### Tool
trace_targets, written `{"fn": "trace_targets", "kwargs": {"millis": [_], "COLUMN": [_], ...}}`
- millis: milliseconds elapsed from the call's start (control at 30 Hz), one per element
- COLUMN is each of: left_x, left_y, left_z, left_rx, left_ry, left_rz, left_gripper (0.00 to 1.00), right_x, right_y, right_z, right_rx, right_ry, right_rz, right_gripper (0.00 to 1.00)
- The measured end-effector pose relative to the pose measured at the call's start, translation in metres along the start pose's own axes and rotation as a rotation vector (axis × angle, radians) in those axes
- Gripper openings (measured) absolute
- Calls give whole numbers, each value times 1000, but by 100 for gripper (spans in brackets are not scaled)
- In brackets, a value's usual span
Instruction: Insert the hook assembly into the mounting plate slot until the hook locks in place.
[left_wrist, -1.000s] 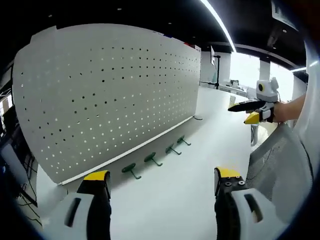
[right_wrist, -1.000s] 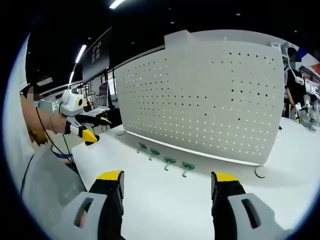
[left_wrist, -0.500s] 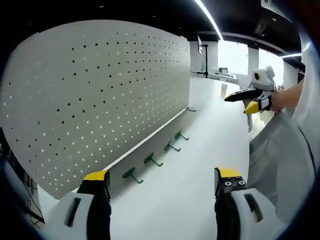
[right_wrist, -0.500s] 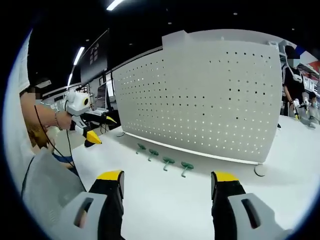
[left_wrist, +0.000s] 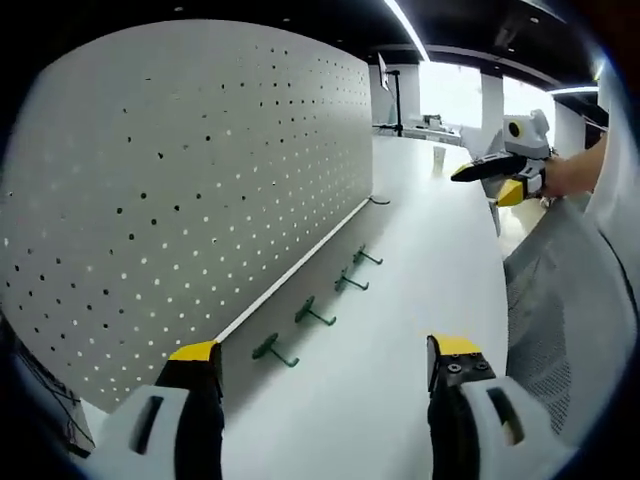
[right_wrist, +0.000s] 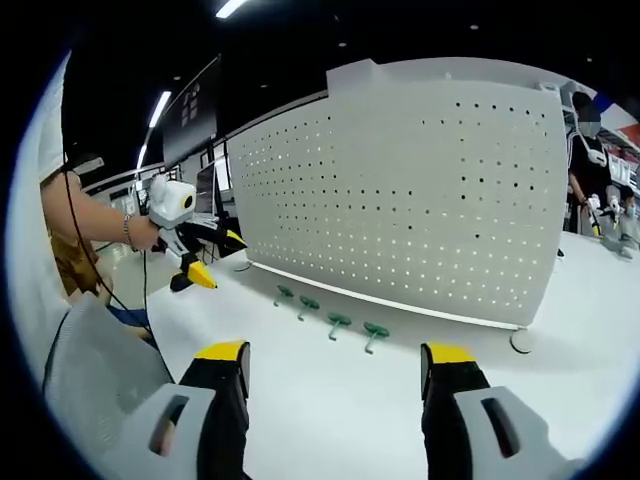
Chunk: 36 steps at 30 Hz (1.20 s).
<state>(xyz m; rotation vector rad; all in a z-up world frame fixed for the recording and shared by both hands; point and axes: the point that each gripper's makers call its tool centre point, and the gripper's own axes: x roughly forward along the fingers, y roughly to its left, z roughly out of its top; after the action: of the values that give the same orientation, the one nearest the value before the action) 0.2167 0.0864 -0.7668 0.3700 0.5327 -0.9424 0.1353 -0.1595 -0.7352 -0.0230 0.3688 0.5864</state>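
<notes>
Lying on the white table (right_wrist: 330, 400) in a row along the foot of the upright pegboard (right_wrist: 420, 190) – four green hooks (right_wrist: 338, 322), seemingly untouched. The left gripper (left_wrist: 320, 365) and right gripper (right_wrist: 332, 365) both hover with jaws spread, holding nothing, well apart from the hooks.

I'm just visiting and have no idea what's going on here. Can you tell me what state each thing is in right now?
Left gripper: open, empty, above the table.
Right gripper: open, empty.
Hooks: four, lying loose in a row on the table, none mounted.
Pegboard: upright, nothing hanging on it.
</notes>
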Motion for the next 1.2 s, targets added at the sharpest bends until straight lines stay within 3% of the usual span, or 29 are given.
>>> {"fn": "trace_targets", "kwargs": {"millis": [200, 700, 1200], "left_x": [9, 31, 52], "left_y": [9, 17, 18], "left_z": [-9, -7, -21], "left_rx": [4, 67, 105], "left_ry": [41, 102, 189], "left_rz": [-12, -69, -148], "left_gripper": [86, 87, 88], "right_x": [-1, 0, 0], "right_y": [0, 0, 1], "right_z": [0, -2, -3], "right_rx": [4, 1, 9], "right_ry": [0, -2, 0], "right_rz": [0, 2, 4], "right_gripper": [66, 67, 68]}}
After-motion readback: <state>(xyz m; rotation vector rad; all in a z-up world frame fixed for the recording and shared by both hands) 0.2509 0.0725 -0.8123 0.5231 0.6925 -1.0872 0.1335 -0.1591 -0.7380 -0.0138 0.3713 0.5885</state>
